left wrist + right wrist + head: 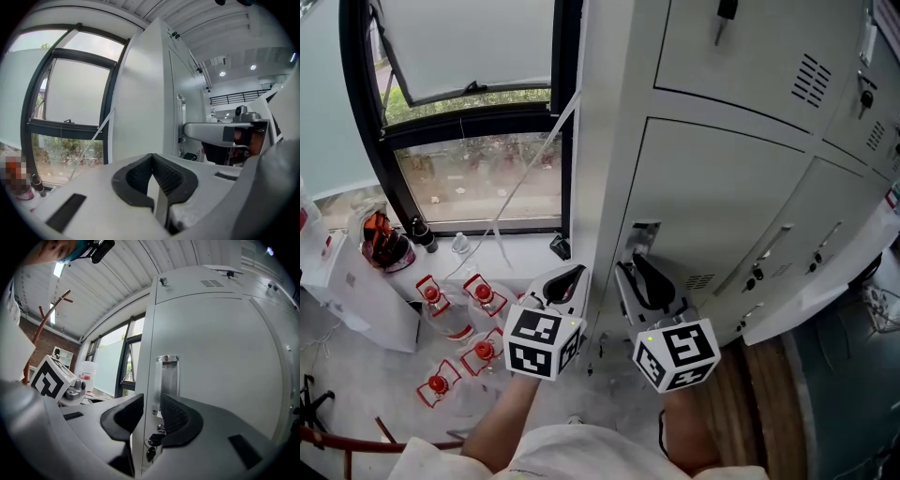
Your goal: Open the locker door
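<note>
**Now: right fingers spread at the locker handle**

Here the right gripper (636,270) is up against the left edge of the locker door (722,216), the tall middle panel in a bank of pale grey lockers. Its own view shows its fingers (180,420) apart. The door's edge and the lower end of the recessed metal handle (168,376) show in the gap, and neither pad presses on anything. A key (150,454) hangs in the lock just under the handle, partly hidden behind the finger bodies. I cannot tell whether the door lies flush or stands slightly ajar. From above the gripper covers the seam, and from close in the fingers do.

The left gripper (570,277) is just beside the right one, off the locker's side wall, on the side of the window (478,178). Its fingers meet at the tips with nothing between them.

Clear bottles (485,296) with red caps stand on the floor (356,384) below the window, and the left gripper's marker cube cuts one or two of them off. The person's forearms (511,422) run out of the bottom of the head view. The locker above (769,47) is cropped at the top edge, so only a dark stub shows at its lock. At the lower right a white panel (825,286) juts out from the lockers, and I cannot make out what it is.
</note>
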`<state>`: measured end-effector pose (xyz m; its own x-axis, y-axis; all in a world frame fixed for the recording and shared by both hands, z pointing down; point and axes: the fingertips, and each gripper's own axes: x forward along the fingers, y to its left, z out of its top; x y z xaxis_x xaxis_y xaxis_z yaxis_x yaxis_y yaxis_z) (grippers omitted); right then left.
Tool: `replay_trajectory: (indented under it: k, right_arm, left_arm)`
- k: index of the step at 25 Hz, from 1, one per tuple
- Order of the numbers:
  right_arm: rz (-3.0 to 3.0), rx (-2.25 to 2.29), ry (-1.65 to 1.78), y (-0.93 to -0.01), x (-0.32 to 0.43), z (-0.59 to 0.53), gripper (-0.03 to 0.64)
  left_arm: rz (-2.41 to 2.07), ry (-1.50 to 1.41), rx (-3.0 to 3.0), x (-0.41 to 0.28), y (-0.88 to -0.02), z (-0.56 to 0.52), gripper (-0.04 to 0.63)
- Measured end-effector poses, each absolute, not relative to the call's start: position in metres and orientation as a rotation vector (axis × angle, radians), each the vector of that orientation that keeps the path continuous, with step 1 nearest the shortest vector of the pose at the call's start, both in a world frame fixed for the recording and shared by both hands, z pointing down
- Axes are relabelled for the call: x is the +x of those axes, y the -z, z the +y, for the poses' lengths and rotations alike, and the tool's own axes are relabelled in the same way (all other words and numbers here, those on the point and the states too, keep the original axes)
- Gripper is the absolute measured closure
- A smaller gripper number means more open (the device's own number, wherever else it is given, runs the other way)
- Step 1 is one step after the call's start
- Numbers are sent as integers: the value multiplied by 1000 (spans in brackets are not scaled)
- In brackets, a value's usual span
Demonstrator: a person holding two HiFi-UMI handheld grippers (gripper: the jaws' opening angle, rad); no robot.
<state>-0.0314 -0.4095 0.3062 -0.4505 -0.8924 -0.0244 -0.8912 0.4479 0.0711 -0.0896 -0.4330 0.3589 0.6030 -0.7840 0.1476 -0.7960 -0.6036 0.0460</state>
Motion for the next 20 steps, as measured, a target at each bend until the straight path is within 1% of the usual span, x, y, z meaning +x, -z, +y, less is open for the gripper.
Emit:
replay_trajectory:
  k: [5,20]
  right_arm:
    - [-2651,1640,114,-306,-33,-418,506]
    - [-2719,1570,17,-307,-40,-417,500]
  left_arm:
    - [-1314,-160,2737,-87,-356,-439,589]
    - [-1275,-182,2743,-89,-367,-440,589]
